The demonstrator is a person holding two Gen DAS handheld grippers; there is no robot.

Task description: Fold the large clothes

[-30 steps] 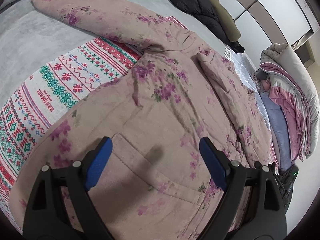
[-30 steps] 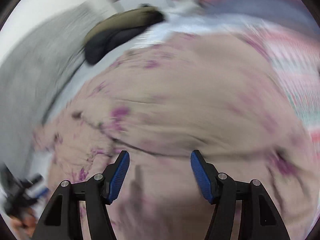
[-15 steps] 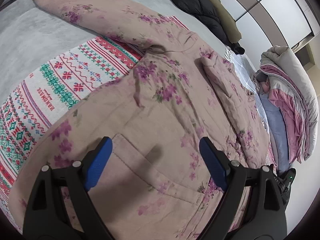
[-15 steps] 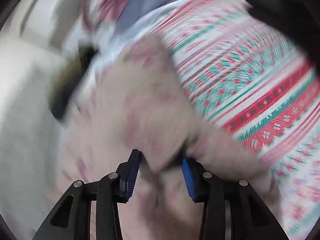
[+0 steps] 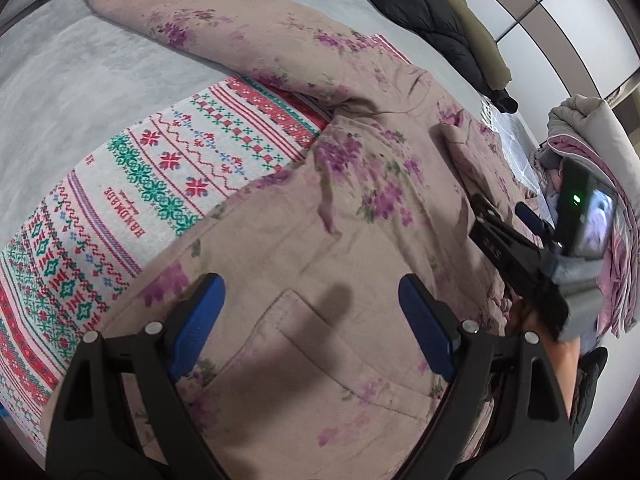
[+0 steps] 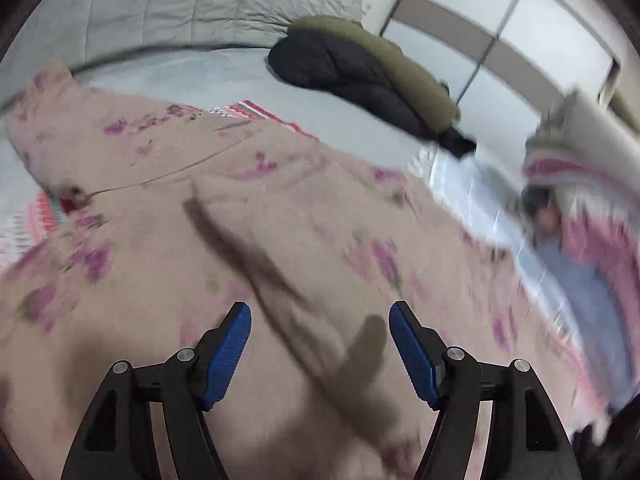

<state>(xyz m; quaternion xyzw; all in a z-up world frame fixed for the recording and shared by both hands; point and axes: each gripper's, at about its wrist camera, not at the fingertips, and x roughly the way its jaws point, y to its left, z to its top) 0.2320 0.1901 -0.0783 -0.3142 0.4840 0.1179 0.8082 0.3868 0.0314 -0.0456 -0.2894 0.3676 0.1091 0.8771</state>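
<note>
A large pink padded coat with purple flowers lies spread on the bed. One sleeve stretches to the far left; the other sleeve is folded over the body. My left gripper is open and empty above the coat's patch pocket. My right gripper is open and empty above the folded sleeve; the right wrist view is blurred. It also shows in the left wrist view at the right.
A knitted red, green and white patterned blanket lies under the coat on the grey bed. A black and olive jacket lies at the far side. Folded pink and grey quilts are stacked at the right.
The right gripper, closed around a fold of the coat half a second ago, is now open and empty over the folded sleeve. The left gripper has stayed in place.
</note>
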